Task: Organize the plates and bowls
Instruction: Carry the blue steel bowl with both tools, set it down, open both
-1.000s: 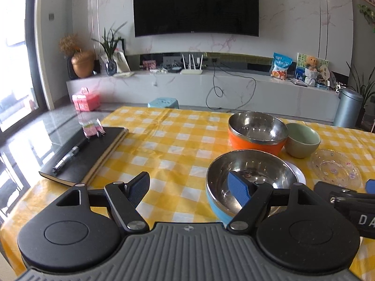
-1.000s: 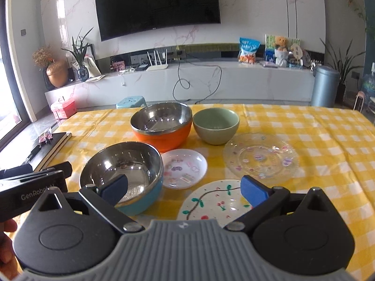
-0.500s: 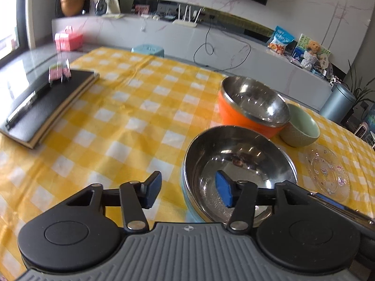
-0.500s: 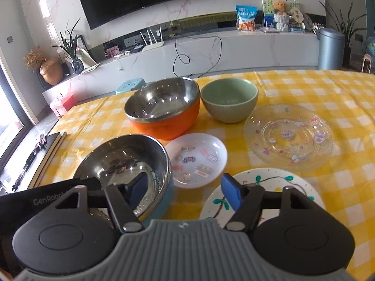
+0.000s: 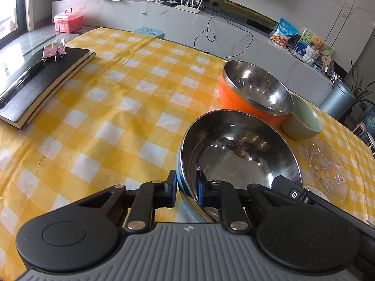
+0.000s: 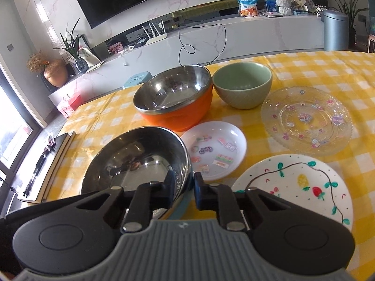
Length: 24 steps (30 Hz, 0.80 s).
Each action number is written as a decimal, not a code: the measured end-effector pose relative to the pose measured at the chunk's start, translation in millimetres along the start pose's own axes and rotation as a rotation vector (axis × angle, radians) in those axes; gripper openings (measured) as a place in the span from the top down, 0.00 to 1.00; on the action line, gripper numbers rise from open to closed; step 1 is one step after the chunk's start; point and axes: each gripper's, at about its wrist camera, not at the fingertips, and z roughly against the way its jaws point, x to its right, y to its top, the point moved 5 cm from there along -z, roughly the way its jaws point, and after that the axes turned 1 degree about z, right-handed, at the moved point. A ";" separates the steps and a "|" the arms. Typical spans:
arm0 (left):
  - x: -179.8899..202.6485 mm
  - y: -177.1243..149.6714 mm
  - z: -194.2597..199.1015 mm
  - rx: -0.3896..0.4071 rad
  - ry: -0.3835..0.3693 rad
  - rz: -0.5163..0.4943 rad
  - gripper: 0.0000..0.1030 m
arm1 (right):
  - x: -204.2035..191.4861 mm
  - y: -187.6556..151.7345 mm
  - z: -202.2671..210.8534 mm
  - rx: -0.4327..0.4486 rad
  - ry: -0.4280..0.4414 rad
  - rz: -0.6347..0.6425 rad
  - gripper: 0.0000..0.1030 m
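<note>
Both tools are closing on the rim of the same blue steel bowl (image 5: 239,154), the one nearest the person on the yellow checked worktop (image 5: 112,107). The left tool (image 5: 186,188) straddles the bowl's left rim, one finger outside against the blue wall and one inside on the steel lining. The right tool (image 6: 182,188) does the same at the right rim, its inner finger in the bowl and its outer finger just beside the small white sticker plate (image 6: 214,148). In both views the pads look pressed onto the wall, so the bowl seems pinched from two sides, though it still sits on the cloth.

As for progress, nothing appears sorted yet. The orange steel bowl (image 6: 174,104) stands behind the blue one, with the green ceramic bowl (image 6: 242,86) touching or just beside it on the right. The clear glass plate (image 6: 307,120) lies to the right of the sticker plate, and the painted white plate (image 6: 295,187) lies nearest the person on the right. Every dish lies singly and none is stacked.

This looks like the first pick: probably the blue bowl is about to be lifted and nested with the orange one. The other bowls and all three plates remain to be grouped. A black notebook (image 5: 35,79) with a pen lies well apart on the left.
</note>
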 end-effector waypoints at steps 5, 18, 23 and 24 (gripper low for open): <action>0.1 -4.5 11.7 0.007 0.008 -0.004 0.84 | 0.7 -1.9 7.6 -0.001 -0.007 -0.009 0.89; -16.6 -20.4 74.5 0.043 0.033 0.010 0.83 | -12.7 -21.2 60.4 -0.018 0.086 -0.001 0.91; -24.4 -34.2 88.7 0.027 0.026 0.034 0.82 | -12.1 -36.2 76.1 -0.049 0.109 -0.008 0.91; -25.8 -37.0 91.4 0.025 0.027 0.036 0.82 | -12.2 -39.3 79.3 -0.057 0.115 -0.013 0.91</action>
